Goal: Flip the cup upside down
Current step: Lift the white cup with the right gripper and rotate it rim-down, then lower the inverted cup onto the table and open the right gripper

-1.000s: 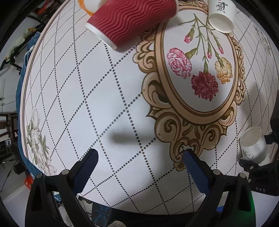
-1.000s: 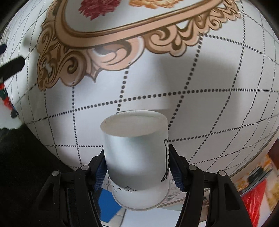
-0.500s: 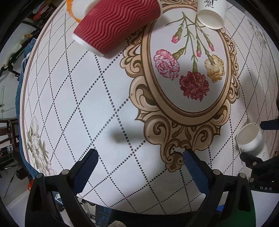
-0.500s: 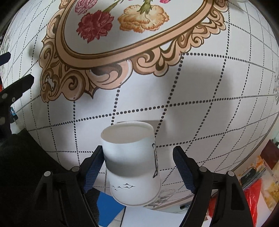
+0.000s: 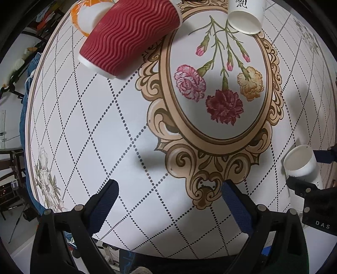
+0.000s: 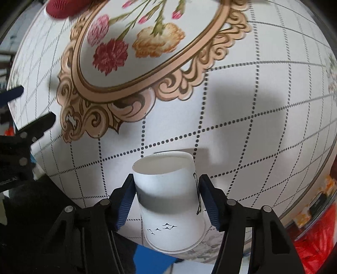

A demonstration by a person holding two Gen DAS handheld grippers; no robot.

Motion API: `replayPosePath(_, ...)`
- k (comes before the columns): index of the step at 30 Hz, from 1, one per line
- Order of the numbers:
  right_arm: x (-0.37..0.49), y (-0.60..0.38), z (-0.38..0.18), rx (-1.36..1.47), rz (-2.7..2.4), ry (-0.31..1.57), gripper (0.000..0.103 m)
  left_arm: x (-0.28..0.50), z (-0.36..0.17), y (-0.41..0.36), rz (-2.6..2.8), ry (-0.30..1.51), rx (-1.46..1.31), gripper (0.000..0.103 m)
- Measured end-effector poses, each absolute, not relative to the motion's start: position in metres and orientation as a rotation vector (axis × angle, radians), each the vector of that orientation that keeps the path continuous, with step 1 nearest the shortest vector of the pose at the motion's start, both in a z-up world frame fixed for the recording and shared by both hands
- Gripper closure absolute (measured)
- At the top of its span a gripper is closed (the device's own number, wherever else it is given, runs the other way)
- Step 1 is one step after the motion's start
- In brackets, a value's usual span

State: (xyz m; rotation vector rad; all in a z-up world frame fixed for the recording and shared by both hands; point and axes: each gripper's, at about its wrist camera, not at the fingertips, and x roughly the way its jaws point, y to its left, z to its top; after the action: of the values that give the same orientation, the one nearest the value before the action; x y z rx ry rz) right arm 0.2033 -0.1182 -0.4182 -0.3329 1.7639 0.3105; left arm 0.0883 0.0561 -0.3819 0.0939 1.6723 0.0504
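A white paper cup [image 6: 168,196] with small black birds and writing stands upside down near the table's front edge, its flat base up. My right gripper [image 6: 166,198] has its blue pads on both sides of the cup, close to or touching the walls. The same cup shows in the left wrist view [image 5: 300,163] at the far right. My left gripper [image 5: 168,202] is open and empty above the tablecloth.
A red ribbed cup [image 5: 128,38] lies on its side at the back left, an orange-rimmed item [image 5: 84,14] behind it. Another white cup [image 5: 245,14] stands upside down at the back. The flowered tablecloth [image 5: 105,126] covers the round table; its edge is close behind the cup.
The right gripper opened around the cup half a second ago and now has its pads close against it again. The view pulled back, showing more of the table. The left gripper barely moved.
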Motion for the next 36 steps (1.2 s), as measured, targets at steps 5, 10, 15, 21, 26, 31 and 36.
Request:
replayPosePath(5,0.192,-0.144,-0.394,-0.197,0.292,1.675,0.04,0.097,-0.379,0.046,0.045,1.668,0.1,0.003)
replayPosePath(10,0.195,-0.172,-0.369,-0.075,0.258,1.558,0.04,0.107,-0.376,0.036,0.045,1.663,0.107,0.003)
replayPosePath(15,0.203,-0.197,-0.335,0.037,0.206,1.428,0.04,0.115,-0.369,0.024,0.046,1.655,0.115,0.003)
replayPosePath(21,0.21,-0.207,-0.304,0.121,0.122,1.236,0.04,0.12,-0.362,0.013,0.05,1.643,0.132,0.003)
replayPosePath(26,0.214,-0.208,-0.304,0.101,0.041,1.048,0.041,0.123,-0.363,0.006,0.051,1.644,0.129,0.003)
replayPosePath(31,0.205,-0.197,-0.325,0.06,0.029,0.99,0.041,0.123,-0.368,0.02,0.041,1.638,0.118,0.003)
replayPosePath(36,0.192,-0.196,-0.329,0.05,0.032,1.009,0.041,0.125,-0.367,0.027,0.024,1.627,0.101,0.003)
